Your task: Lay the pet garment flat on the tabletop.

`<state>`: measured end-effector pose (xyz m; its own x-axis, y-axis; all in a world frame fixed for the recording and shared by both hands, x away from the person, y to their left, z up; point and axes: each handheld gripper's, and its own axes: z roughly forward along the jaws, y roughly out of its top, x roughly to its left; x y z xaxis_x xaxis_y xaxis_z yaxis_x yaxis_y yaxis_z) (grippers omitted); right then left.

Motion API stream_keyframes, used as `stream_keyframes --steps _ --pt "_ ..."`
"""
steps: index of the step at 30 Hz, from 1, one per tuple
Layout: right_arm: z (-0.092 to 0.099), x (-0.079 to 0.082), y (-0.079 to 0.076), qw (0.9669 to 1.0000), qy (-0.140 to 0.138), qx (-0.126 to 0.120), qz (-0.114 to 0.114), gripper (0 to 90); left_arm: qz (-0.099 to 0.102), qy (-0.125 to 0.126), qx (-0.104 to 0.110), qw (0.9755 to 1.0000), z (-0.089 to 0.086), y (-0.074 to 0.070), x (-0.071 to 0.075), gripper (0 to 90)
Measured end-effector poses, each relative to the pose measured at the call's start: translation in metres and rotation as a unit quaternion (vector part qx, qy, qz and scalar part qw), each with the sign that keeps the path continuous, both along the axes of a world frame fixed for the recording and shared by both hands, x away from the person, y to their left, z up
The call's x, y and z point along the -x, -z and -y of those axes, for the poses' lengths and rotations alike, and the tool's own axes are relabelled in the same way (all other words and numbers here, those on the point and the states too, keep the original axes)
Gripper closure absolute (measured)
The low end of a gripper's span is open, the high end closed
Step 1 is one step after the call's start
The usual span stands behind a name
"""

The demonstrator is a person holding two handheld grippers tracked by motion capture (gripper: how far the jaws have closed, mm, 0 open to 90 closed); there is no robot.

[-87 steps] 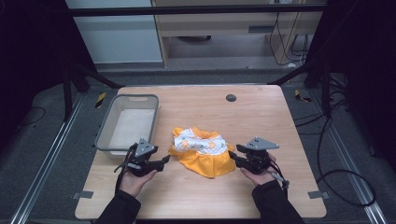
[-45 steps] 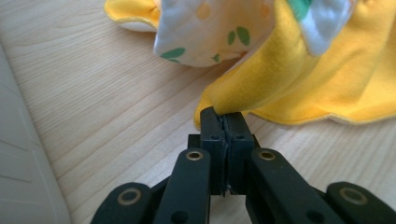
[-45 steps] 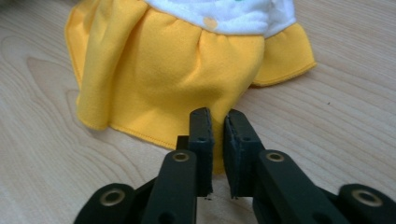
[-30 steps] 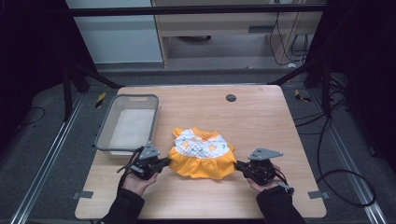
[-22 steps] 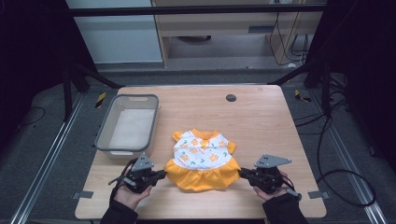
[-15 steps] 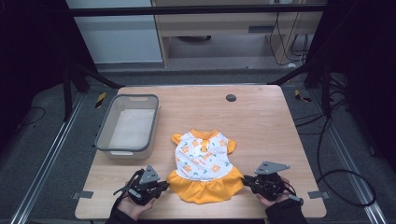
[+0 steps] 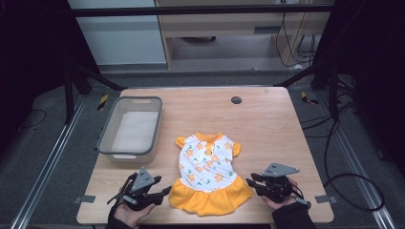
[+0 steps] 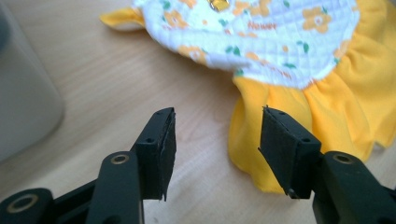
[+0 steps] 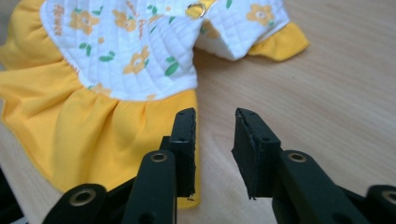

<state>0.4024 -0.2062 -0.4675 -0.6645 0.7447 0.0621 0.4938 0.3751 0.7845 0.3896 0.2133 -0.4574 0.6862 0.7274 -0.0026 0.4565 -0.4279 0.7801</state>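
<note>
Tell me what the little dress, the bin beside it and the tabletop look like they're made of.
The dress: fabric, with a white quilted bodice showing stitched diamonds and a plain matte yellow skirt gathered in soft folds. The bin: probably plastic, grey and slightly translucent, with rounded moulded corners. The table: wood or wood-look laminate, pale grain, low sheen.

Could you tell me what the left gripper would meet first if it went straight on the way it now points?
Probably the orange skirt of the small flowered dress. The left gripper is open, with bare table between its jaws and the skirt's edge just ahead toward its right jaw; the depth is hard to judge.
</note>
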Motion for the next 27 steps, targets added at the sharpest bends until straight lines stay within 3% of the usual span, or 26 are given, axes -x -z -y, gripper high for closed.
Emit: stream_keyframes --steps 3,9,16,18,21,22,23,25,27 --pt "0.001 -0.008 -0.005 0.9995 0.021 -0.010 0.021 58.9 0.017 -0.010 0.008 0.9998 -0.002 -0.010 -0.009 43.8" --pt "0.004 -0.026 -0.013 0.9974 0.052 -0.032 0.039 53.4 0.032 -0.021 0.020 0.9991 -0.002 -0.023 -0.028 43.5" --pt "-0.002 -0.052 -0.024 0.9950 0.066 -0.054 0.052 47.7 0.055 -0.037 0.029 0.9974 0.015 -0.045 -0.071 43.9" --pt "-0.005 -0.061 -0.025 0.9943 0.070 -0.062 0.052 46.9 0.056 -0.040 0.027 0.9973 0.018 -0.046 -0.076 43.9" --pt "-0.011 -0.072 -0.024 0.9931 0.077 -0.062 0.063 43.2 0.054 -0.046 0.025 0.9972 0.028 -0.045 -0.098 44.3" --pt "-0.011 -0.072 -0.024 0.9931 0.077 -0.062 0.063 43.2 0.054 -0.046 0.025 0.9972 0.028 -0.045 -0.098 44.6" --pt "-0.014 -0.079 -0.023 0.9929 0.080 -0.062 0.062 42.2 0.056 -0.046 0.018 0.9972 0.033 -0.043 -0.108 44.8" --pt "-0.016 -0.083 -0.023 0.9925 0.082 -0.063 0.065 41.9 0.057 -0.047 0.013 0.9972 0.034 -0.042 -0.113 45.1" --pt "-0.019 -0.095 -0.019 0.9924 0.086 -0.060 0.064 41.7 0.054 -0.061 -0.001 0.9967 0.040 -0.036 -0.129 45.6"
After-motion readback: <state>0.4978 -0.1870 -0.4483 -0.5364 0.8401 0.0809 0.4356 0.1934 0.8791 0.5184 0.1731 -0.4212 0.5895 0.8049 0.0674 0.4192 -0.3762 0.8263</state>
